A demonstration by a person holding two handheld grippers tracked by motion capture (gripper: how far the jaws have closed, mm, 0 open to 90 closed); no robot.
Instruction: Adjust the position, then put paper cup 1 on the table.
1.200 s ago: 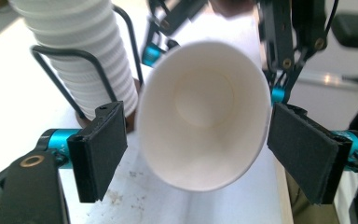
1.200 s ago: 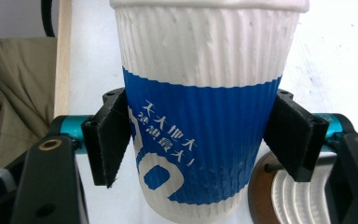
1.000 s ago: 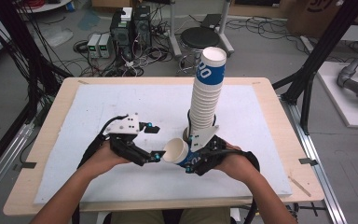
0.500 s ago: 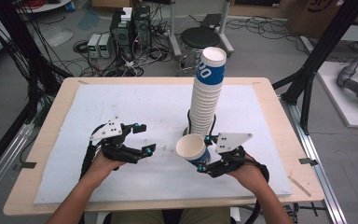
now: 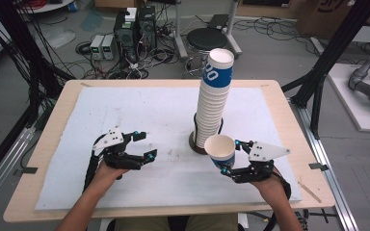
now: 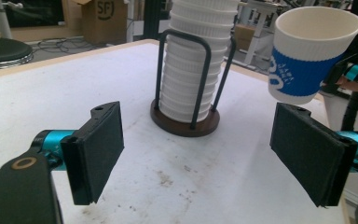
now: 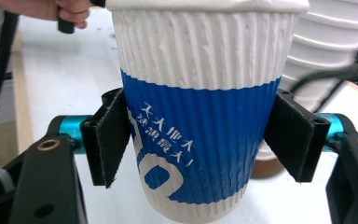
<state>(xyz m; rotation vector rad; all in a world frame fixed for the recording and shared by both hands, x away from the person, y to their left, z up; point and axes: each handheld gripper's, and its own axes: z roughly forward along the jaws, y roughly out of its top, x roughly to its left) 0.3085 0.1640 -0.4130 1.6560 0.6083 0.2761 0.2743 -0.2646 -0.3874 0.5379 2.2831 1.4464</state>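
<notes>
1. The left gripper (image 5: 143, 146) hovers low over the white mat (image 5: 139, 110), jaws spread wide with nothing between them; in the left gripper view the two black pads (image 6: 98, 149) frame bare, slightly stained mat.
2. Moving across, the cup stack (image 5: 214, 96) stands in its wire holder (image 5: 202, 139) near the middle of the table, a tall column leaning a little, its top cup showing the blue band.
3. Just right of that holder, the single paper cup (image 5: 220, 150) is upright and off the mat, mouth open to the ceiling, apart from the stack.
4. The right gripper (image 5: 231, 156) is clamped on that cup; the right gripper view shows both pads pressed against the blue band (image 7: 196, 140) on opposite sides.
5. My read: one cup is separated from the stack and now being carried.
6. The next move, I'd say, calls for a level wrist and a gentle squeeze, since ribbed paper walls dent easily, then a flat set-down on open mat before the jaws part.
</notes>
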